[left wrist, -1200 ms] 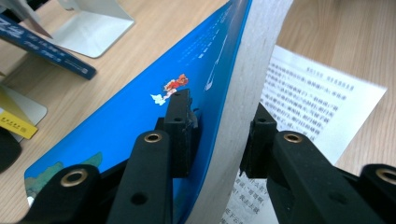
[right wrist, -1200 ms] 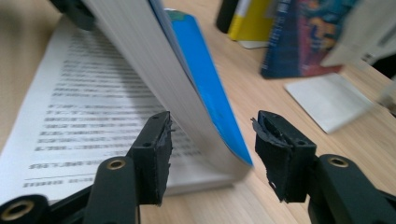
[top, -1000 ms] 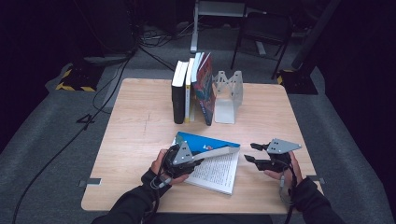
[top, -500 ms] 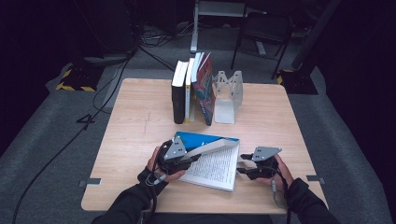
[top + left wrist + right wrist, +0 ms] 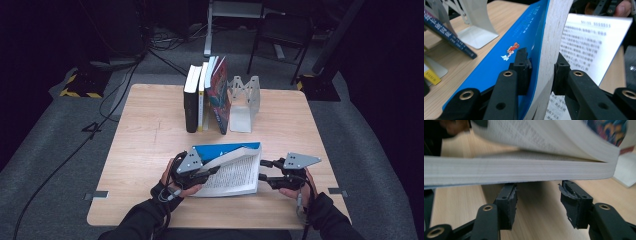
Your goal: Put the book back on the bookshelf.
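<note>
An open book (image 5: pixel 237 175) with printed pages lies on the table's front middle. My left gripper (image 5: pixel 212 172) is shut on its blue cover (image 5: pixel 225 149) and a wad of pages, holding them raised off the rest. In the left gripper view the gripper (image 5: pixel 541 67) has one pad on the blue cover (image 5: pixel 499 65) and the other on the page block. My right gripper (image 5: pixel 261 170) stands open at the book's right edge. Its jaws have just been closing a little, and in the right gripper view the gripper (image 5: pixel 539 195) has only table between them, just under the page stack (image 5: pixel 519 171).
Several books (image 5: pixel 205 95) stand upright at the table's far middle, one leaning against a white metal bookend (image 5: pixel 244 102). The wooden table (image 5: pixel 145 135) is bare to the left and right of the open book. Dark floor with cables surrounds it.
My right gripper moved left to the book's right edge, then drew back slightly. The left gripper kept its hold on the lifted cover and pages.
</note>
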A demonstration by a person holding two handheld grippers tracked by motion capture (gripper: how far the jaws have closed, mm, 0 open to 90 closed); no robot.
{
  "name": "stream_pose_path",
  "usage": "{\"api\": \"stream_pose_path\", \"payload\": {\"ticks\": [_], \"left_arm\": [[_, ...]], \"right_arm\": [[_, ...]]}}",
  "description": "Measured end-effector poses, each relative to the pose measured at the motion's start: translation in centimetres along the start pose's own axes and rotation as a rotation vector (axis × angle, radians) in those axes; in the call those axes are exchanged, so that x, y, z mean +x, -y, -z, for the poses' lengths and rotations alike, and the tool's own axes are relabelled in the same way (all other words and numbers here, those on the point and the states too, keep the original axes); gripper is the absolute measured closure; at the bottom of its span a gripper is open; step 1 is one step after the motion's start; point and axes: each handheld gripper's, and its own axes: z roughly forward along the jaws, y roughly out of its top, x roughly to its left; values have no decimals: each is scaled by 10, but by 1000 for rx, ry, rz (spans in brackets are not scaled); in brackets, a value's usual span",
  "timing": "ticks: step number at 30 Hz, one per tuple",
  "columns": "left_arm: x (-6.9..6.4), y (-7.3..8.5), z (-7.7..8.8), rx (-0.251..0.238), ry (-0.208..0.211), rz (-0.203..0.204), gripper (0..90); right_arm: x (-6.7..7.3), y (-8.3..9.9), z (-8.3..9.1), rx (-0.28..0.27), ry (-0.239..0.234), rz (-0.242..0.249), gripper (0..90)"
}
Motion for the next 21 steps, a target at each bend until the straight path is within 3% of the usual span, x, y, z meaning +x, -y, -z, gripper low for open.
{"api": "stream_pose_path", "payload": {"ticks": [3,5,6,10,14,17,21], "left_arm": [[-3,-6,0,-28,21,-12,737],[-4,-8,-1,-41,29,-6,739],[-5,-9,-3,-46,32,-26,743],[-3,-5,4,-69,31,-10,741],[-1,-1,11,-84,34,37,727],[-3,0,26,-73,-9,63,724],[-9,5,32,-48,-44,36,729]], "right_arm": [[2,-15,11,-74,24,9,468],[1,-19,14,-85,30,13,469],[0,-26,17,-104,44,26,469],[1,-38,13,-114,69,63,470],[10,-49,9,-126,77,106,470],[19,-60,4,-130,88,125,470],[27,-75,-4,-123,90,162,470]]}}
